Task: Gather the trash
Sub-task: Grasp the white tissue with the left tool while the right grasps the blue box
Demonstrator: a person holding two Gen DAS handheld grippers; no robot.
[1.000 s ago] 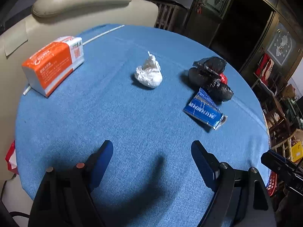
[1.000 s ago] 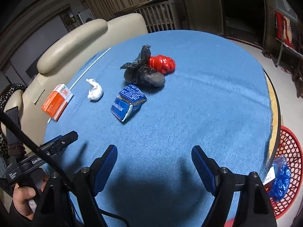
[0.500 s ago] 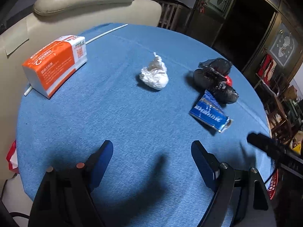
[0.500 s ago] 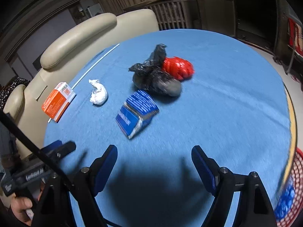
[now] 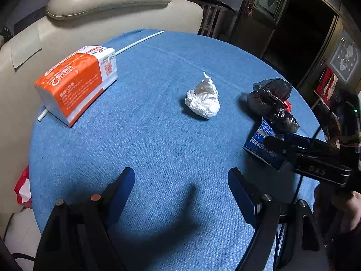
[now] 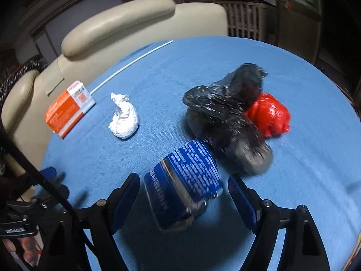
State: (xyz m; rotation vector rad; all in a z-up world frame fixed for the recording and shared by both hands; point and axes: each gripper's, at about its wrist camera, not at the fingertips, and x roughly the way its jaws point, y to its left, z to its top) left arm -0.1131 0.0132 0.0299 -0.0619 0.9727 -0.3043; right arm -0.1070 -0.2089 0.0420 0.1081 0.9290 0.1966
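Trash lies on a round table under a blue cloth. A crumpled white tissue sits mid-table. To its right are a black plastic bag and, behind it, a red bag. A blue packet lies in front of the black bag. My right gripper is open and straddles the blue packet, its pads clear of the sides. My left gripper hangs open over bare cloth, well short of the tissue, with nothing between its fingers. In the left wrist view the right gripper covers part of the blue packet.
An orange and white tissue pack lies at the table's left edge. Along the far-left rim runs a thin white stick. A beige padded chair stands behind the table. Dark wooden furniture fills the back right.
My right gripper has moved forward and rolled, so the blue packet now lies between its jaws. It has also come into the left wrist view from the right. The left gripper has shifted only slightly.
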